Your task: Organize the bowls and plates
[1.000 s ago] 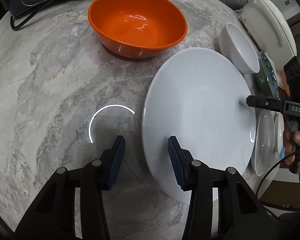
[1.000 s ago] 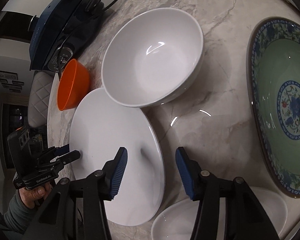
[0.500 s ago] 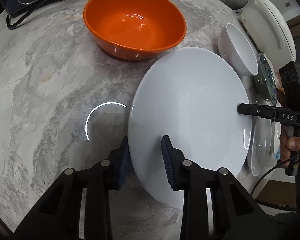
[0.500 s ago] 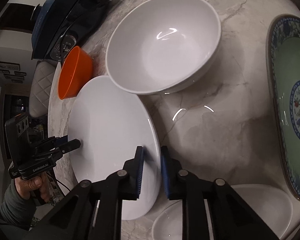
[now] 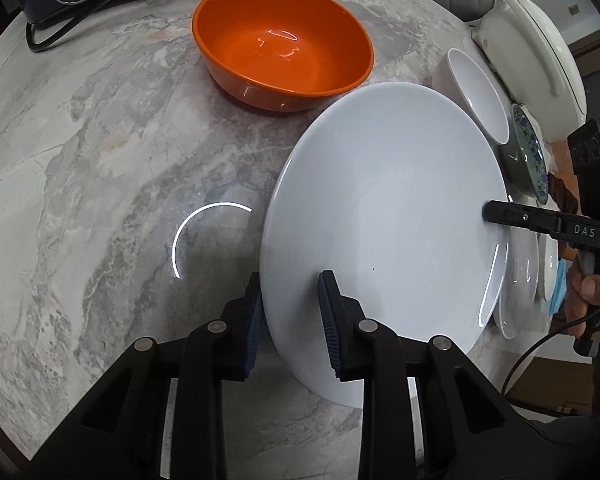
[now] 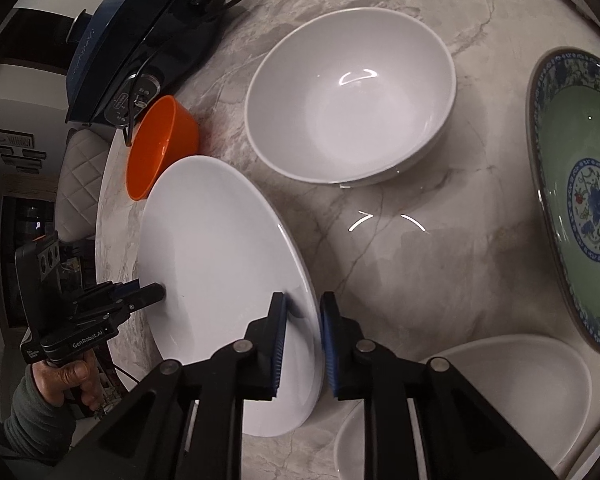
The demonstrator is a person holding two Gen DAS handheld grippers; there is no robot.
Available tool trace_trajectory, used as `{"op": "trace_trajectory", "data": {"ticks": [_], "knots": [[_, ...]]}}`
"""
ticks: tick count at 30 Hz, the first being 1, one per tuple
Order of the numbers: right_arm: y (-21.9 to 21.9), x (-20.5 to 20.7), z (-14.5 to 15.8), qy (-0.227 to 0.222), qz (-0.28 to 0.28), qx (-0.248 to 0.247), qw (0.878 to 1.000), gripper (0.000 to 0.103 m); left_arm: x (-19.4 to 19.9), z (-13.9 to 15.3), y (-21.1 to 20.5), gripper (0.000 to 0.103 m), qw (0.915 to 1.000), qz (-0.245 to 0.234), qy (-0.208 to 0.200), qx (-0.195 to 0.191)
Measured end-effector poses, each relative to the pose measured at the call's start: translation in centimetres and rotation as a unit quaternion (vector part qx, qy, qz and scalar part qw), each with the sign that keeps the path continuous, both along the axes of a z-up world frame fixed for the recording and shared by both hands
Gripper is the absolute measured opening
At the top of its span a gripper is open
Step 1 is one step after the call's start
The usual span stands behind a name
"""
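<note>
The left gripper (image 5: 290, 320) pinches one edge of the big white plate (image 5: 384, 216). The right gripper (image 6: 303, 344) pinches the far edge. The plate sits between them over the bench (image 5: 100, 160).

left wrist – steep down, close | right wrist – opposite side | shared: white plate (image 5: 380, 220), orange bowl (image 6: 156, 148)

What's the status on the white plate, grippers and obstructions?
Left gripper and right gripper clamped on opposite rims of white plate. Orange bowl and white bowl close by.
</note>
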State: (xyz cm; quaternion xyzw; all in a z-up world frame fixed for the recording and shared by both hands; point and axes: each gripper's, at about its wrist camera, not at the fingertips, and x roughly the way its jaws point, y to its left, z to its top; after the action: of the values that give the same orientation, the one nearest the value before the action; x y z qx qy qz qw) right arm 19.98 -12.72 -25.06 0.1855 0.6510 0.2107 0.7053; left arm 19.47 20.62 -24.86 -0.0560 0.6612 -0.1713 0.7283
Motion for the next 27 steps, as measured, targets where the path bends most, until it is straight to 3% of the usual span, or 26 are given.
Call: {"op": "trace_trajectory", "data": {"ticks": [13,21,27], "knots": [[0.8,-7.1,1.8,0.012,-0.021,0.010,1.000,0.020,-7.4,3.4,1.1,0.024,0.9999,-0.015,0.006,0.006],[1.5,-14.4,-1.1,0.054,-0.049,0.011,0.997,0.021,-13.6,1.0,2.2,0.024,0.9983,-0.043,0.025,0.029],[1.9,-16.7,-2.2,0.058,-0.070,0.010,0.996,0.021,-14.6,0.3,1.9,0.024,0.9971,-0.067,0.016,0.033]]}}
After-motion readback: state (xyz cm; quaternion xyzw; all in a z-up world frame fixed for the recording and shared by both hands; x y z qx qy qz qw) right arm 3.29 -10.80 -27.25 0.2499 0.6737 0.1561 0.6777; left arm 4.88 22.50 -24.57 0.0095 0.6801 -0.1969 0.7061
